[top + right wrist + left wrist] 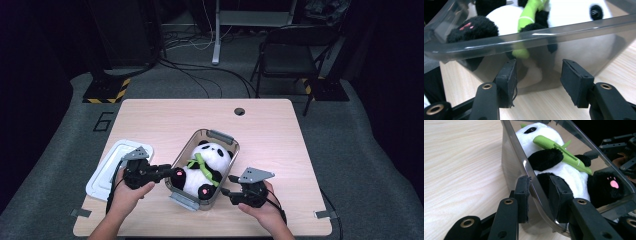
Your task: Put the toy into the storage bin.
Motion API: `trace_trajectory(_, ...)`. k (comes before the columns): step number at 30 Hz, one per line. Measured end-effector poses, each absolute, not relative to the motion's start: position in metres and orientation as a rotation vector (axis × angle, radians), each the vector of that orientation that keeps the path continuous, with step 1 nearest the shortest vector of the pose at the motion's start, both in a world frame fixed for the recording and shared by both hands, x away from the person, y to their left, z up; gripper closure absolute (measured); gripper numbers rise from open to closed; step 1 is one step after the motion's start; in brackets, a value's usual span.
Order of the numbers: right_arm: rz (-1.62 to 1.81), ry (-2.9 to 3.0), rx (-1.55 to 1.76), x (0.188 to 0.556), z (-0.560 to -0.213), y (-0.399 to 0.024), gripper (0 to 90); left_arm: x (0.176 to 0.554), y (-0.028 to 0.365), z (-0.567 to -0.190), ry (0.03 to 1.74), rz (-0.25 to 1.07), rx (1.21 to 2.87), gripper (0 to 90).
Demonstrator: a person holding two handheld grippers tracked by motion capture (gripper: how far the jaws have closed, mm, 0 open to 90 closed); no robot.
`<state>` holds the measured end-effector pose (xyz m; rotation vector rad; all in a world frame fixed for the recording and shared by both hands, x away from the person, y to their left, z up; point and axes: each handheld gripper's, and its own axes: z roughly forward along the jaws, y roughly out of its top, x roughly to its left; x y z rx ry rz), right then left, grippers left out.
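Pale wooden surface (280, 145) carries everything: your left hand-held gripper (170, 173) is clamped on the rim of the clear plastic bin (227, 160), your right hand-held gripper (227, 185) stands open just beside it, and a black-and-white plush panda (207, 162) lies inside.

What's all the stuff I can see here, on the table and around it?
Table: one, light wood, centre.
Clear box: one, see-through grey plastic, mid-table.
Toy panda: one, black and white with a green stalk, lying in the box.
Lid: one, white, table's left edge.
Chair: one, dark, behind the table.
Cables: several, dark, on the grey floor.
Left hand-held gripper: one, black, jaws clamped across the box's wall.
Right hand-held gripper: one, black, jaws apart beside the box.
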<state>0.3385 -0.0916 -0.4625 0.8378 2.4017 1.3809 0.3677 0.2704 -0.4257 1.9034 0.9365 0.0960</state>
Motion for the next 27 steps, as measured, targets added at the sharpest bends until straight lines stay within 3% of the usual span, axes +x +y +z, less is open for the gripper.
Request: trace_trajectory(27, 1.431, 2.499, 0.697, 0.349, -0.466, -0.046, 43.0, 0.358, 0.308, -0.426, 1.048, 0.165, 1.858, 70.1)
